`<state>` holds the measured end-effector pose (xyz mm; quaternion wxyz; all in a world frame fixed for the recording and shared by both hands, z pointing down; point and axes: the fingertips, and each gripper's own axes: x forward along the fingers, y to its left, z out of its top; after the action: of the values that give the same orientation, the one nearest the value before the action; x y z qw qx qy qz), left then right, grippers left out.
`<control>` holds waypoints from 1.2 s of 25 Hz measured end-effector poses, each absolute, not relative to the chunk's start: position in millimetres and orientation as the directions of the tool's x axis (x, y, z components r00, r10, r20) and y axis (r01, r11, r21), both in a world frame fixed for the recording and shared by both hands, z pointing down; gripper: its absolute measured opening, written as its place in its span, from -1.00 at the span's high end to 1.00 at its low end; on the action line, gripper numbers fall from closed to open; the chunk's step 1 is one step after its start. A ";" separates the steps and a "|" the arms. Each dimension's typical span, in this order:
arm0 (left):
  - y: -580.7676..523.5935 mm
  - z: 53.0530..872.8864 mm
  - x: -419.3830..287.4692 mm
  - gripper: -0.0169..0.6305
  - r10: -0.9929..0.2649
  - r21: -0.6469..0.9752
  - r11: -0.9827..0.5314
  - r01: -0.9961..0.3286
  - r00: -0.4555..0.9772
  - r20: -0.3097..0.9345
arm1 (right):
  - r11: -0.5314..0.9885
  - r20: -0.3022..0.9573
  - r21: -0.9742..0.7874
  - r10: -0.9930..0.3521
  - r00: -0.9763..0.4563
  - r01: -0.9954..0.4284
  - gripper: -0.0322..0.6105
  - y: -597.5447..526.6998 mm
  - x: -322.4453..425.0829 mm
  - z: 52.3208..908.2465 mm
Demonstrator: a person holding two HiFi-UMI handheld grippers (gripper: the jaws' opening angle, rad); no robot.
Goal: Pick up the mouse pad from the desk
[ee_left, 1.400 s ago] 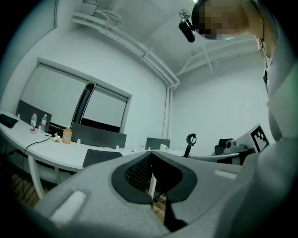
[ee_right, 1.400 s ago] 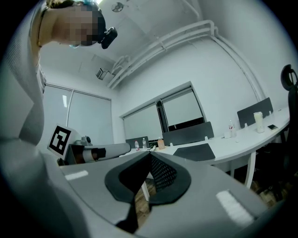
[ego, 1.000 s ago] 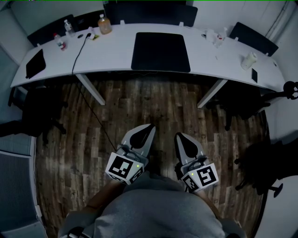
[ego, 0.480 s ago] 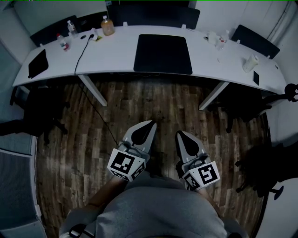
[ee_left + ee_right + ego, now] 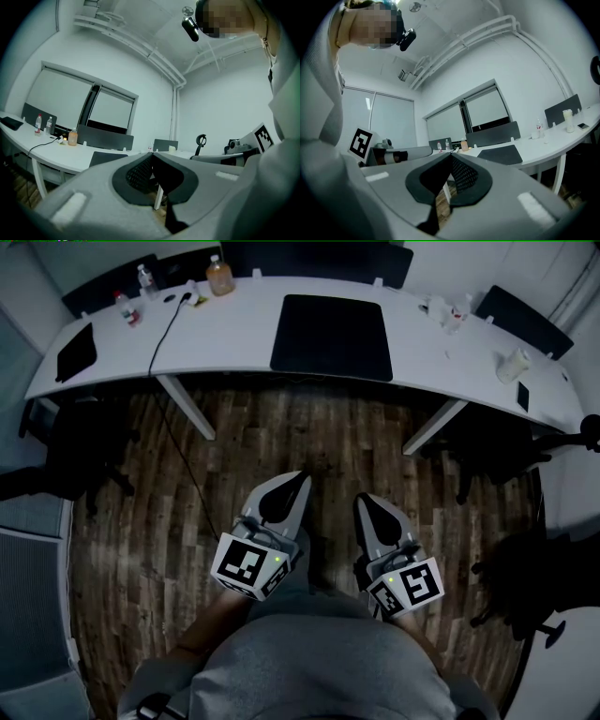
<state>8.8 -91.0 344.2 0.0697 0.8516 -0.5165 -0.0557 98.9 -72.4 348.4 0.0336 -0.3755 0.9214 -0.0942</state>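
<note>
Approach stage. Pad (image 5: 331,337) lies flat mid-worktop (image 5: 234,334), well apart from left claw (image 5: 292,486) and right claw (image 5: 366,506), both clenched, empty. Advisable: close in, open one claw, catch the pad's near edge.

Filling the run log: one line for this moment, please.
left gripper: shut, empty | right gripper: shut, empty | mouse pad: flat on desk, untouched | pickup: not started

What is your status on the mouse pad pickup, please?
Left gripper and right gripper shut, empty, short of the desk. Mouse pad flat on desk, untouched. Only wood floor between.
</note>
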 end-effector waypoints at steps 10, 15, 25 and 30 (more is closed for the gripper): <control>-152.6 351.5 -1.5 0.94 -0.886 0.178 -0.461 -0.869 0.463 -0.034 | 0.691 0.002 -0.173 -0.713 -0.701 -0.702 0.91 -134.3 98.7 354.5; -203.5 356.3 -13.0 0.94 -0.878 0.172 -0.476 -0.862 0.478 -0.037 | 0.690 -0.009 -0.159 -0.716 -0.698 -0.706 0.91 -181.9 86.1 353.8; -299.3 347.5 -26.4 0.94 -0.857 0.159 -0.512 -0.844 0.515 -0.022 | 0.665 -0.008 -0.191 -0.737 -0.676 -0.722 0.91 -268.5 65.0 339.4; -330.7 345.1 -35.0 0.94 -0.845 0.160 -0.528 -0.834 0.535 -0.001 | 0.651 -0.005 -0.183 -0.750 -0.661 -0.737 0.91 -305.1 58.2 342.1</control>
<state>-35.0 -330.7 345.1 0.0703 0.8731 -0.4808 -0.0391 58.2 -305.1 342.1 0.0403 -0.4095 0.9077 -0.0828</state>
